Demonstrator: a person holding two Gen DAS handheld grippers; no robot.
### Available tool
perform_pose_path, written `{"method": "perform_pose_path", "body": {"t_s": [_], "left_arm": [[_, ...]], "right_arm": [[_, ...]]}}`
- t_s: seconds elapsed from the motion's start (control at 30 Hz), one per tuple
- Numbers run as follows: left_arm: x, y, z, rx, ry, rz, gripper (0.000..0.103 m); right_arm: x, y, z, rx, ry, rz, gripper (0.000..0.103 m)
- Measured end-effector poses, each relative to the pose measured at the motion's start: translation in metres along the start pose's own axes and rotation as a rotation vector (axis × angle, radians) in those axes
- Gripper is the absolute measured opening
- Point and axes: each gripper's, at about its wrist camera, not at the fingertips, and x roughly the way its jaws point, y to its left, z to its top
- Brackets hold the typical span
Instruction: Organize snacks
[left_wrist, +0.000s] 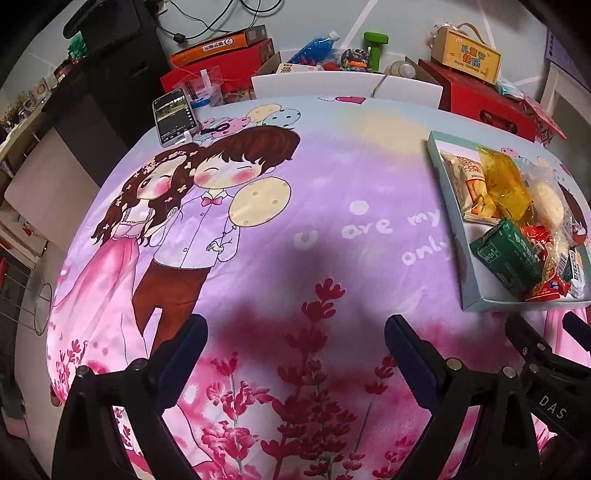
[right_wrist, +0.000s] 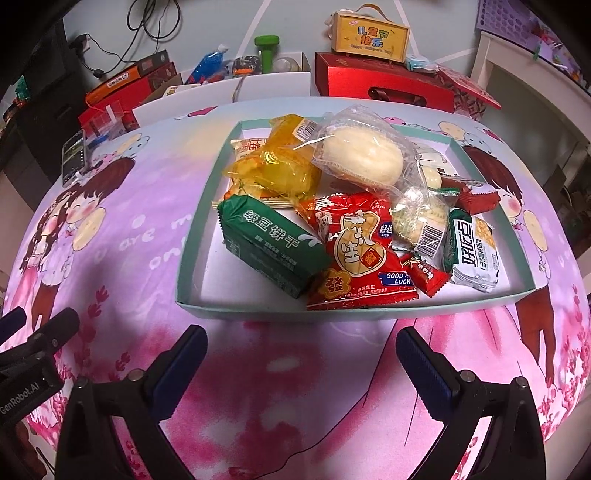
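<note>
Snacks (left_wrist: 517, 218) are seen in the left wrist view piled in a shallow tray (left_wrist: 448, 206) at the right edge of the desk (left_wrist: 295, 229), where the tray's far side is cut off by the frame. The left gripper (left_wrist: 295, 339) is held low over the printed cloth with jaws spread and nothing between them, the tray well off to its right. A phone (left_wrist: 173, 118) is propped at the far left.

In the right wrist view the tray (right_wrist: 192, 236) is shown just ahead of the right gripper (right_wrist: 301, 350), whose jaws are spread and empty. Green biscuits (right_wrist: 269, 247), red peanuts (right_wrist: 358, 254) and a clear-wrapped bun (right_wrist: 362, 158) are heaped together; lower packets are partly hidden.
</note>
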Motion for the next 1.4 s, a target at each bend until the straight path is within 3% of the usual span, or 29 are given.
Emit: {"method": "perform_pose_path", "body": {"t_s": [1.4], "left_arm": [[-0.0019, -0.0044, 0.0004, 0.006, -0.004, -0.017, 0.097]], "right_arm": [[0.0004, -0.0012, -0.0005, 0.001, 0.004, -0.001, 0.103]]}}
